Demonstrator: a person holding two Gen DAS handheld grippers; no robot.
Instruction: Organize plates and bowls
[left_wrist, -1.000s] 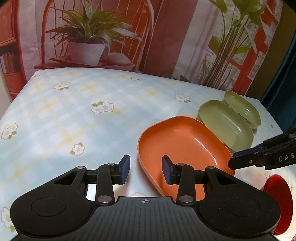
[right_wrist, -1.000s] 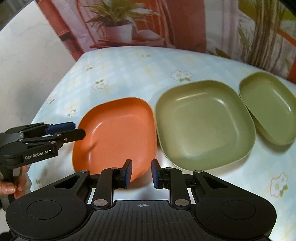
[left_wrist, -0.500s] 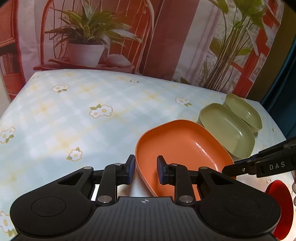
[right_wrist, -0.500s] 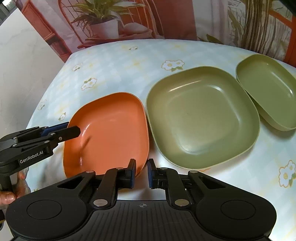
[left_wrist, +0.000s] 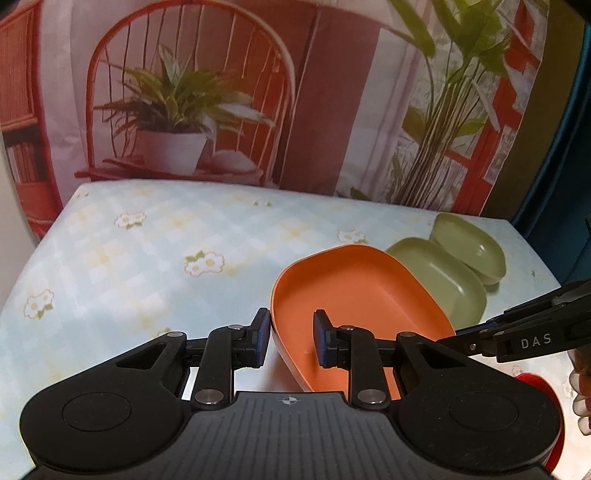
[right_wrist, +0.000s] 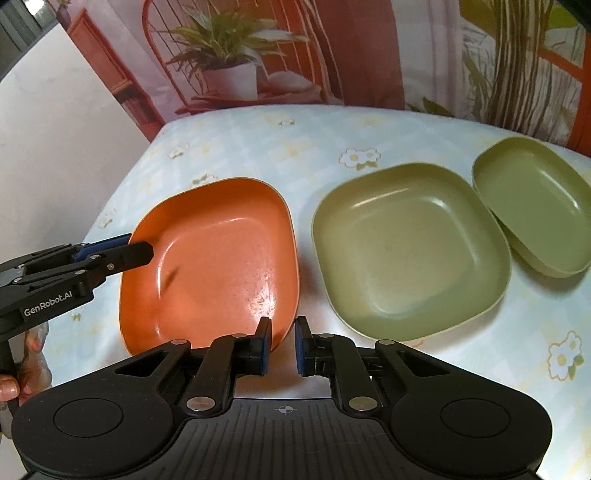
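An orange square plate (left_wrist: 362, 288) lies on the flowered tablecloth, its left side tipped up. My left gripper (left_wrist: 290, 321) is shut on its near rim, one pad outside and one inside. In the right wrist view the same left gripper (right_wrist: 142, 251) bites the left edge of the orange plate (right_wrist: 214, 258). My right gripper (right_wrist: 282, 328) is shut on the plate's near right corner, and the left wrist view shows the right gripper (left_wrist: 458, 338) touching that edge. A green plate (right_wrist: 406, 251) and a green bowl (right_wrist: 535, 206) stand to the right of the orange plate.
The table (left_wrist: 129, 277) is covered with a pale blue checked cloth and extends to the left and back. A printed backdrop of plants and a chair hangs behind it. A red round thing (left_wrist: 543, 391) sits at the near right. A hand (right_wrist: 22, 376) holds the left gripper.
Both grippers have closed on the orange plate's rim. The left gripper has risen and the plate's left side has come up with it.
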